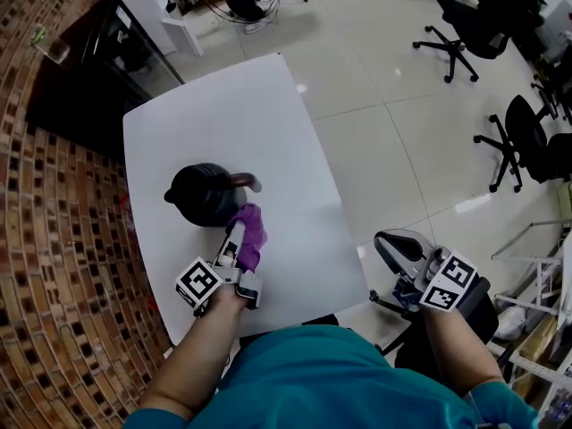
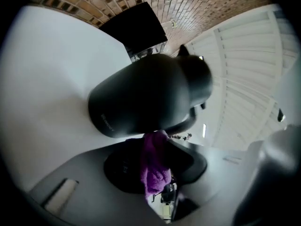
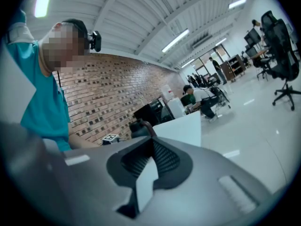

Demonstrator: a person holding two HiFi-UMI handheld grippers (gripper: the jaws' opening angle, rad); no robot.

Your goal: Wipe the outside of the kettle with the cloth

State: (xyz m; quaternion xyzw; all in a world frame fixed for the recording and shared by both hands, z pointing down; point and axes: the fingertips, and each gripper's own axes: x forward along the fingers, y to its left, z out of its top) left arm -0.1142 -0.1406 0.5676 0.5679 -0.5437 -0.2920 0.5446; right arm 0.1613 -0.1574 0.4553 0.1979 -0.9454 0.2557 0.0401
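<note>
A black kettle (image 1: 202,195) with a brownish handle (image 1: 244,180) stands on the white table (image 1: 223,114), toward its near half. My left gripper (image 1: 239,231) is shut on a purple cloth (image 1: 251,233), which touches the kettle's near right side. In the left gripper view the kettle (image 2: 150,95) fills the middle, and the cloth (image 2: 155,166) hangs bunched between the jaws, just under its handle. My right gripper (image 1: 386,239) is held off the table's right edge, over the floor. Its jaws meet with nothing between them (image 3: 151,142). The kettle (image 3: 137,127) shows small beyond it.
A brick wall (image 1: 54,239) runs along the table's left side, with a black cabinet (image 1: 89,70) at the far left. Office chairs (image 1: 465,38) stand on the glossy floor to the right. A white rack (image 1: 545,329) is near my right arm.
</note>
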